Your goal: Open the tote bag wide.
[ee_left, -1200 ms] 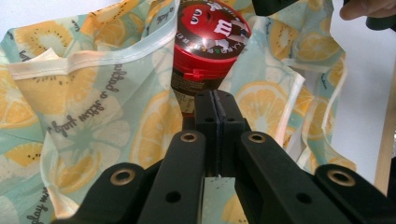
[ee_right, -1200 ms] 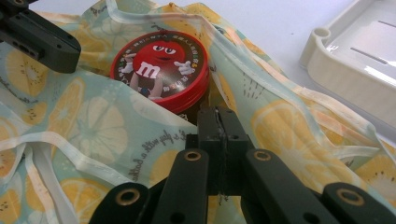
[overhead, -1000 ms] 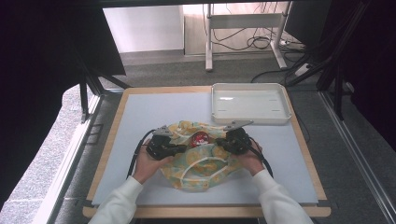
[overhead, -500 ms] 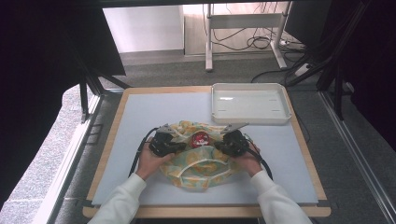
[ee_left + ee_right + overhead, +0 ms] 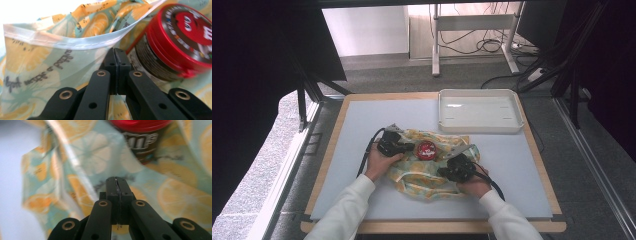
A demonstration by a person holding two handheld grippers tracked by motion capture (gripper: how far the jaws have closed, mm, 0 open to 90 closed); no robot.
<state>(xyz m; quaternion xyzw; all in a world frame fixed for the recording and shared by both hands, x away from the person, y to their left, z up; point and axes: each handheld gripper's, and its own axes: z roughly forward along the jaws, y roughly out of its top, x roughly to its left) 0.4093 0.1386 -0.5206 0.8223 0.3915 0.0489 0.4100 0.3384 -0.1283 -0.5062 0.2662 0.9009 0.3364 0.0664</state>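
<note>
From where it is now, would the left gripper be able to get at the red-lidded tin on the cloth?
Probably yes. The left gripper sits right beside the tin, nothing standing between them. But its jaws are shut on the lemon-print cloth, so it would have to let go and open first.

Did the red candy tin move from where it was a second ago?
Yes. The red candy tin has slid toward the person's edge of the table, leaving a wider gap to the white tray, which stayed put. It sits on the lemon-print cloth.
</note>
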